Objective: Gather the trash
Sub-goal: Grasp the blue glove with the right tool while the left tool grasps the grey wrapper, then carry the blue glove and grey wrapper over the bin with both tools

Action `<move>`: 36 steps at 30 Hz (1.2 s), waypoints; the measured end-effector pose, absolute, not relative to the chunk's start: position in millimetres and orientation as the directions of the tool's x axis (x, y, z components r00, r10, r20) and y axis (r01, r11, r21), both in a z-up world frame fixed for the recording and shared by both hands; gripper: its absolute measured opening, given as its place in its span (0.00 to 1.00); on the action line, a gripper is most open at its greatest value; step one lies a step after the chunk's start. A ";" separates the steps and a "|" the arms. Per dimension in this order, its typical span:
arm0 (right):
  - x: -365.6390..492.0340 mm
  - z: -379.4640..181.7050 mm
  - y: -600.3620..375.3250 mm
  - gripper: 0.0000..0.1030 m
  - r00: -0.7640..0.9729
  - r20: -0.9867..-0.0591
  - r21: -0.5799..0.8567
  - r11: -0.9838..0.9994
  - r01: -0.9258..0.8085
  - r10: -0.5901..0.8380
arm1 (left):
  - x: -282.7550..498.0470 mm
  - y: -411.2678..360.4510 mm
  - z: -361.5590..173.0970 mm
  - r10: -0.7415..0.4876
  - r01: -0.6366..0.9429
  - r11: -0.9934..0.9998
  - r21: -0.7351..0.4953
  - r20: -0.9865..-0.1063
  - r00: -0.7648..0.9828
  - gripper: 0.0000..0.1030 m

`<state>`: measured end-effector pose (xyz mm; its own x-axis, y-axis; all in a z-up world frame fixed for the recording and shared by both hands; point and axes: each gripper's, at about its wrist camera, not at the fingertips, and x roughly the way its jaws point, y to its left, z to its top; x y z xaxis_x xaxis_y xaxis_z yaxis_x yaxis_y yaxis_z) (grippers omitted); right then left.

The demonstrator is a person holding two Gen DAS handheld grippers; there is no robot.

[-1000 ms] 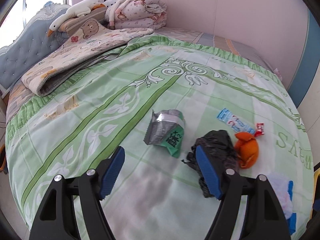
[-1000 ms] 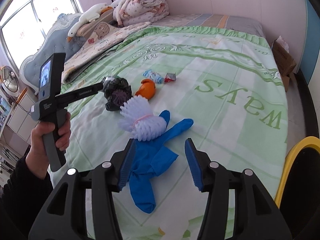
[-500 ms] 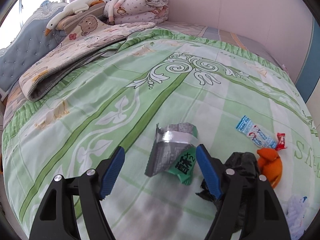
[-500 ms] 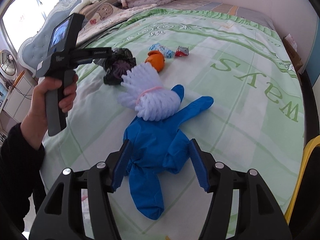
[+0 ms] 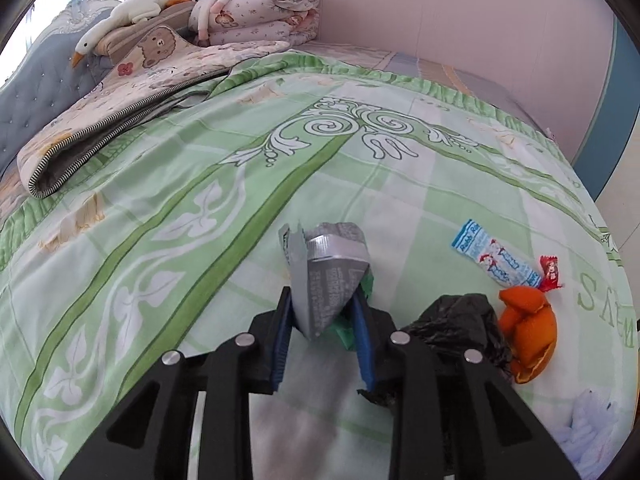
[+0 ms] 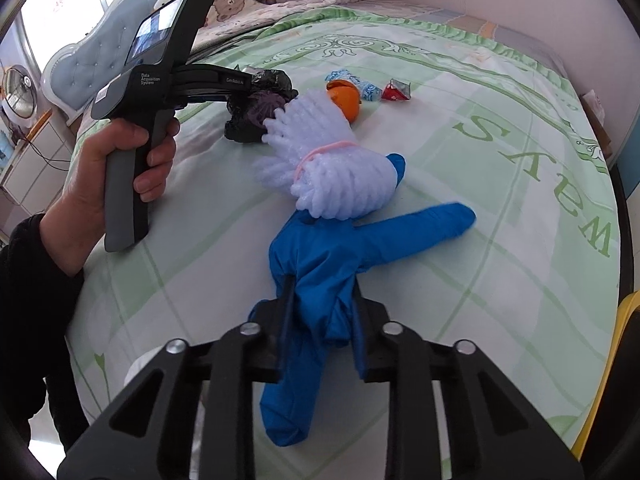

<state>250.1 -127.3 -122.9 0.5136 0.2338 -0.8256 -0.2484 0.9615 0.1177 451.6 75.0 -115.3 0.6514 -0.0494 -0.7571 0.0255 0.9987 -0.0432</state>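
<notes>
My left gripper (image 5: 322, 312) is shut on a crumpled silver and green snack bag (image 5: 326, 276) on the green bed sheet. Beside it lie a black plastic bag (image 5: 464, 324), an orange peel (image 5: 528, 332), a blue and white wrapper (image 5: 496, 258) and a small red wrapper (image 5: 550, 274). My right gripper (image 6: 322, 304) is shut on a blue rubber glove (image 6: 332, 260) lying on the sheet. A white foam net (image 6: 328, 168) rests on the glove's far end. The left gripper's body shows in the right wrist view (image 6: 160, 76), held by a hand.
A folded quilt (image 5: 132, 92), pillows and a goose plush (image 5: 128, 12) lie at the bed's head. The pink wall runs behind the bed. A yellow-rimmed container edge (image 6: 616, 380) shows at the right of the right wrist view.
Both grippers moved forward and down and closed: the left onto the snack bag, the right onto the blue glove. Both were open a second ago.
</notes>
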 end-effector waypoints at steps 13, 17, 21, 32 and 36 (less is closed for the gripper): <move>231.7 -91.0 -137.7 0.12 0.547 -0.792 0.155 0.956 -0.249 0.271 | 431.1 91.1 -78.6 -0.050 0.001 0.998 -0.068 -0.723 0.689 0.24; 224.8 -78.1 -145.0 0.12 0.573 -0.777 0.153 0.961 -0.232 0.262 | 421.5 98.3 -67.0 -0.042 -0.010 0.998 -0.068 -0.715 0.698 0.24; 215.3 -62.9 -152.2 0.12 0.600 -0.757 0.153 0.963 -0.222 0.259 | 410.2 102.8 -54.2 -0.035 -0.018 0.998 -0.067 -0.704 0.710 0.24; 191.4 -26.3 -176.1 0.12 0.661 -0.703 0.175 0.965 -0.196 0.261 | 376.8 94.3 -30.6 -0.055 -0.002 0.997 -0.082 -0.686 0.726 0.24; 180.6 -10.9 -186.3 0.12 0.692 -0.677 0.170 0.968 -0.183 0.250 | 365.1 81.5 -24.5 -0.069 0.023 0.997 -0.077 -0.680 0.730 0.24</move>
<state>180.6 -186.3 -10.9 0.6919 0.2499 -0.6773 -0.1833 0.9683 0.1699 365.1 81.5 -24.5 0.7299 -0.0692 -0.6801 0.0225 0.9968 -0.0772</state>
